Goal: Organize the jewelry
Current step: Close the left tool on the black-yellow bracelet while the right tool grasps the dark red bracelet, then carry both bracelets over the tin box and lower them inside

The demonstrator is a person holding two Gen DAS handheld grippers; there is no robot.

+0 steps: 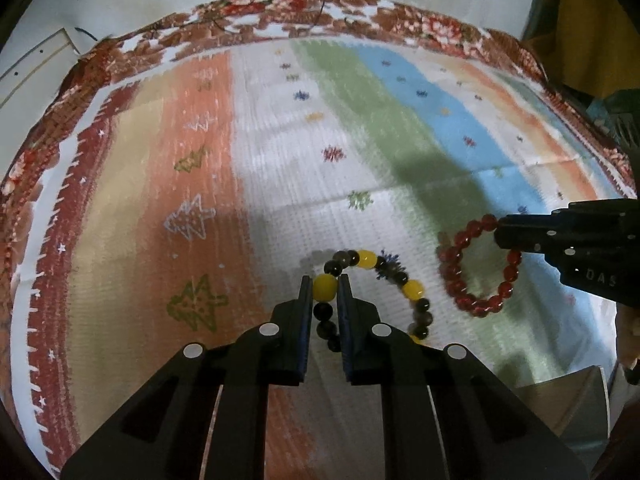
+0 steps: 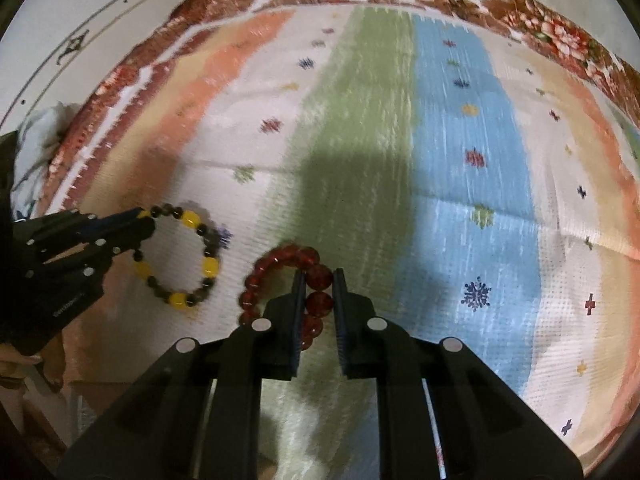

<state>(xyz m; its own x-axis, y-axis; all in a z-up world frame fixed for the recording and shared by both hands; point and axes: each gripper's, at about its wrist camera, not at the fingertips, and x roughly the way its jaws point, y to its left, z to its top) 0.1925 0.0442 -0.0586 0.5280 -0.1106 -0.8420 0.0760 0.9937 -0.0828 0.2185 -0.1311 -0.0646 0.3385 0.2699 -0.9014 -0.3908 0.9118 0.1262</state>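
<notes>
The left gripper [image 1: 325,286] has its fingers [image 1: 306,300] closed on the yellow-and-dark bead bracelet [image 1: 412,290], pinching one yellow bead between the pads. The rest of the loop hangs to the right of the fingers, over the white band of the striped cloth [image 1: 200,160] that covers the bench. In the right wrist view the same gripper [image 2: 140,216] comes in from the left edge, with the bracelet [image 2: 208,266] dangling from its tip.

The right gripper [image 2: 319,280] has its fingers [image 2: 298,296] closed on the red bead bracelet [image 2: 264,268]; a red bead sits clamped between the pads, and the loop curls away to the left, over the border between the white and green bands of the cloth [image 2: 460,140]. From the left wrist view this gripper [image 1: 498,234] reaches in from the right edge, and the red bracelet [image 1: 460,280] hangs below its tip. The two bracelets are near each other but apart.

White letters reading "DAS" show on the side of the right gripper's body in the left wrist view. Small white print on the left gripper's body in the right wrist view is too blurred to read. A floral border [image 1: 360,16] edges the far side of the cloth.
</notes>
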